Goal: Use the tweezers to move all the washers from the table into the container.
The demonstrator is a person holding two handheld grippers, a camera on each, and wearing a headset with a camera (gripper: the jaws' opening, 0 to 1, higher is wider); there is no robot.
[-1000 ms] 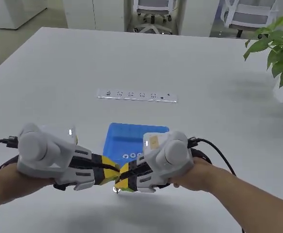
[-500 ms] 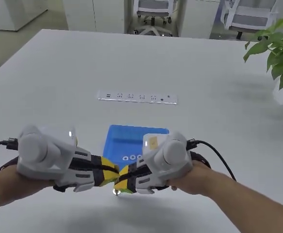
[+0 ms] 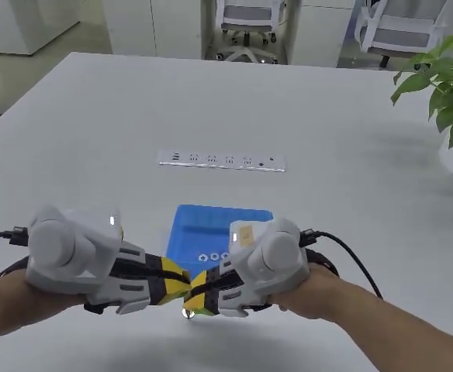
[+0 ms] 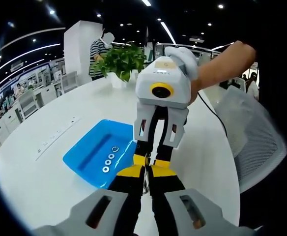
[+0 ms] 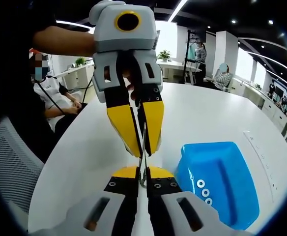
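Left claw [image 3: 172,280] sits at the near edge of the worktop [image 3: 327,116], pointing right, nose to nose with the right one. Its jaws are pinched almost together with only the thin metal tweezers [image 5: 144,142] between them. Tweezers run along the line both claws share, and one end pokes out below the yellow tips just above the worktop. Right claw [image 3: 202,285] points left, its jaws also closed down on the tweezers, so both have a grip on them. Blue container [image 3: 211,221] is just behind the two claws, near the middle of the near edge. A row of washers [image 3: 213,256] lies flat inside it along its near side. Power strip [image 3: 221,161] is mid-worktop behind the container, plant [image 3: 444,77] by the far right corner.
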